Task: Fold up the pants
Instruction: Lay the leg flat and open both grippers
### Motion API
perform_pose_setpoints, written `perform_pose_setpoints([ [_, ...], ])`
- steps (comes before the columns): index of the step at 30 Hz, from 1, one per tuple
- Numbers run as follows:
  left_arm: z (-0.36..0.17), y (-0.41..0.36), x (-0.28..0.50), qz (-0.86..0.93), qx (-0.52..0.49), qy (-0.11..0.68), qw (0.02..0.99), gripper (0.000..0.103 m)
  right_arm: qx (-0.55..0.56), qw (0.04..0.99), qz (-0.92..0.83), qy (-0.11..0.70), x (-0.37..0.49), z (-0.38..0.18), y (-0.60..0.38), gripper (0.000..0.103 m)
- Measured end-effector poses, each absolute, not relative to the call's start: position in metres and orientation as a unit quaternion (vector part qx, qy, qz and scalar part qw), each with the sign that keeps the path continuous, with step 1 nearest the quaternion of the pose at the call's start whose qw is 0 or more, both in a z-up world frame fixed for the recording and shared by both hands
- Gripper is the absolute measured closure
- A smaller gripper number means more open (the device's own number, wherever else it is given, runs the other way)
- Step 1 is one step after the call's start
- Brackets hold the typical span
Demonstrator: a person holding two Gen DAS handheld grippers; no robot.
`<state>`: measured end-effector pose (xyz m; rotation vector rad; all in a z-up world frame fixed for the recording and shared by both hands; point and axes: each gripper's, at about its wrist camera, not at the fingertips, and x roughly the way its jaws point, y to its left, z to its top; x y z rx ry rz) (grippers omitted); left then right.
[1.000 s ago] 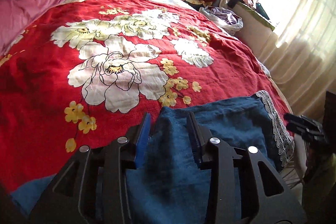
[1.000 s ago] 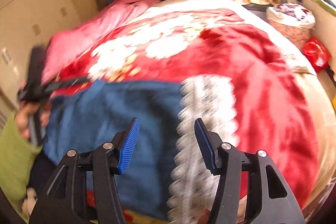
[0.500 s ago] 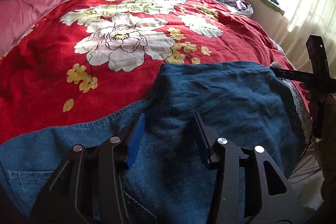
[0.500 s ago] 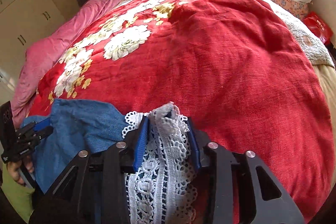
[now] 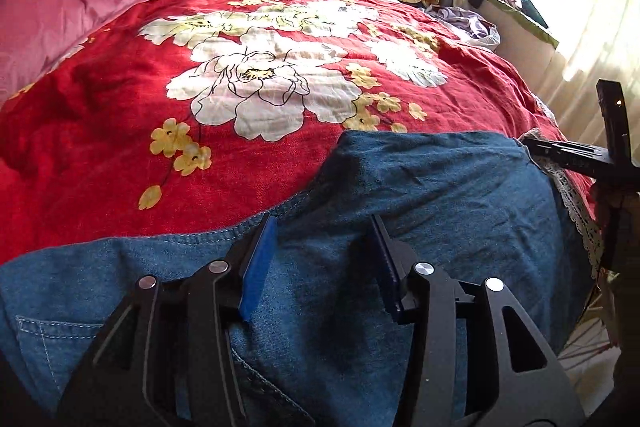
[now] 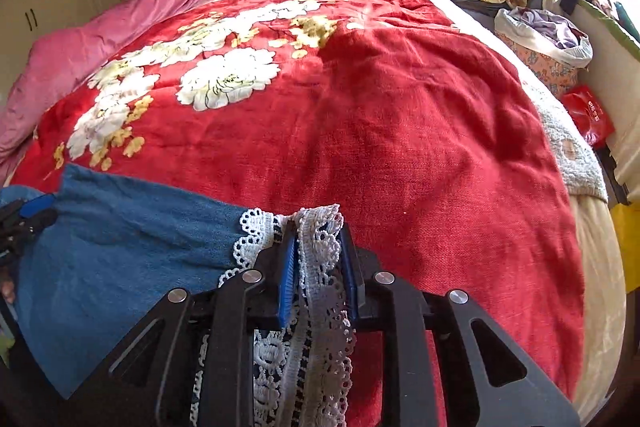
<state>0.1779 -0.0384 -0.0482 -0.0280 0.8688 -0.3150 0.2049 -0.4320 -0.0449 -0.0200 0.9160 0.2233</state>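
Closing since before, right gripper jaws pinch pants lace hem — left gripper jaws part-open over denim.

The pants are matt blue denim cloth with pale stitched seams, edged at the hem with white openwork lace. Under them, filling mid-frame, the red flowered blanket looks coarse and nubbly. The left gripper is matt black plastic with shiny metal rivets and blue ribbed pads.

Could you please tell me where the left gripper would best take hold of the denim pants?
Probably the stitched waistband edge of the denim pants, just ahead of the left gripper. Come from above, fingers straddling it: that seam is firm and exposed on the red blanket.
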Motion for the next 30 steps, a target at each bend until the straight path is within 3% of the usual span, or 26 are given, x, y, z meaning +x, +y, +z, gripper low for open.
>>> perform_pose_setpoints([
  [3,-0.051,-0.040,0.178,-0.152,-0.007,0.417,0.896,0.064,-0.004,0.895,0.099,0.436,0.203,-0.047,-0.434,0.080],
  [8,-0.049,-0.037,0.175,-0.155,-0.012,0.408,0.900,0.063,0.040,0.894,0.072,0.440,0.194,-0.033,-0.449,0.056],
  [14,-0.022,-0.020,0.149,-0.143,-0.030,0.373,0.916,0.045,0.044,0.928,0.076,0.363,0.114,0.015,-0.458,0.056],
  [22,-0.013,0.029,0.086,-0.055,-0.060,0.398,0.914,0.022,-0.046,0.915,0.132,0.379,0.044,-0.009,-0.394,0.056],
  [30,-0.039,0.062,0.090,-0.015,-0.107,0.447,0.888,0.019,-0.075,0.882,0.101,0.454,0.052,-0.046,-0.376,0.056],
])
